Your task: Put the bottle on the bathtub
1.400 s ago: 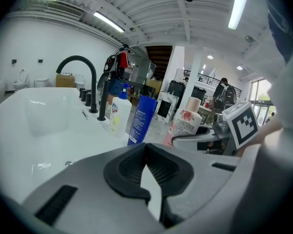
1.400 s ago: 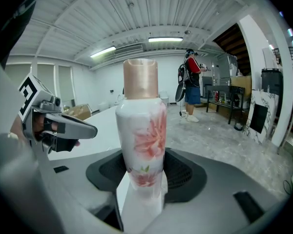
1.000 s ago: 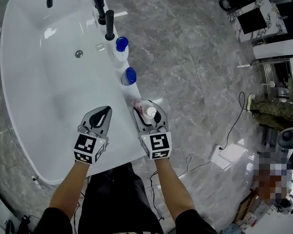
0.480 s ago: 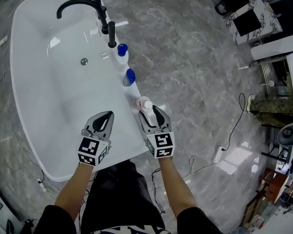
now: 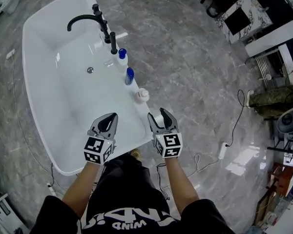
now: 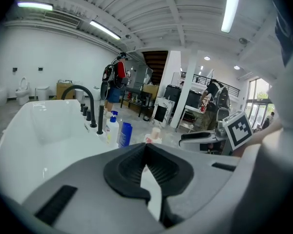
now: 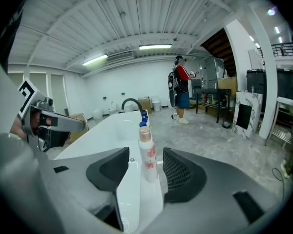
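The bottle [image 5: 143,94] is found upright on the bathtub [image 5: 44,106] rim, frame centre (touched by neither tool). Below it, the right gripper [image 5: 159,117] is held wide; the left gripper [image 5: 110,118] is closed, empty.

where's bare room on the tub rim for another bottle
The rim is bare between the pink-capped bottle and the right gripper, and along its left side. It is crowded from the faucet past the two blue-capped bottles.

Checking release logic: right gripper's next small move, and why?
Probably draw the right gripper straight back, jaws apart. The bottle stands upright on the bathtub rim, just ahead of the open jaws, untouched; closing or swinging sideways could tip it.
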